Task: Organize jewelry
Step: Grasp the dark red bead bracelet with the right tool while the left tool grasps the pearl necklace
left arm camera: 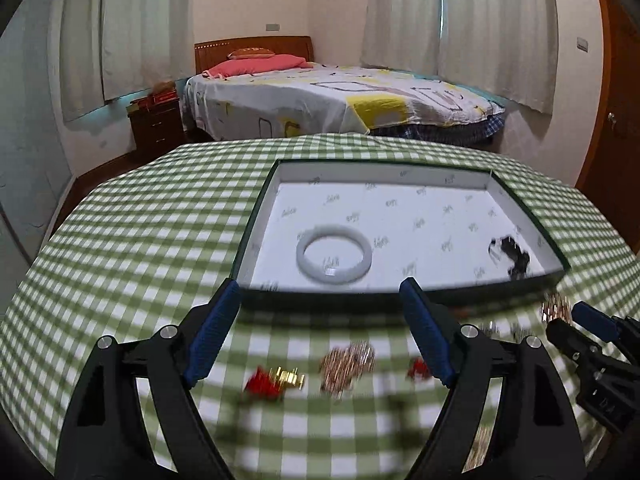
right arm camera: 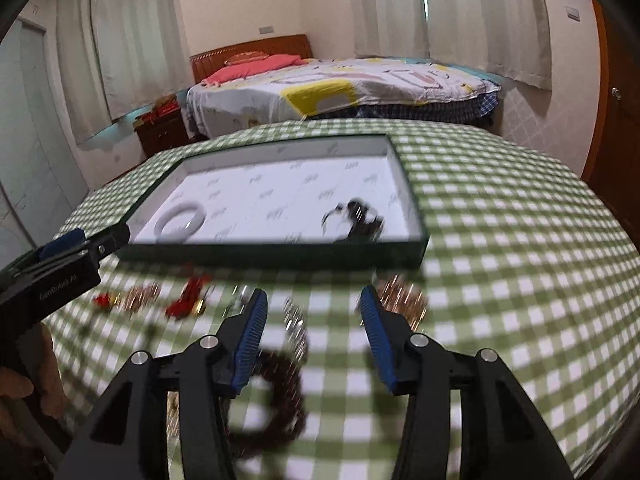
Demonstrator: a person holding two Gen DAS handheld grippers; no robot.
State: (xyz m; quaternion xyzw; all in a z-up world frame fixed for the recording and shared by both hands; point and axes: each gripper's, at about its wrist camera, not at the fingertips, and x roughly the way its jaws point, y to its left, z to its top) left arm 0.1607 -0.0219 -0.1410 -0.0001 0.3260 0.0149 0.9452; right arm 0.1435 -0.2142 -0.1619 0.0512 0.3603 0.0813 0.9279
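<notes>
My left claw [left arm camera: 320,328] hangs released and empty above the worktop [left arm camera: 120,248], jaws wide to straddle loose pieces. My right claw [right arm camera: 314,336] is also released, nothing between its pads, over a dark bead bracelet [right arm camera: 276,396]. Ahead, the box [left arm camera: 256,224] lies open to collect jewelry: it holds two items, one white bangle [left arm camera: 334,258] and one dark tangle [left arm camera: 512,256]. About six blurred pieces wait outside on the cloth.
</notes>
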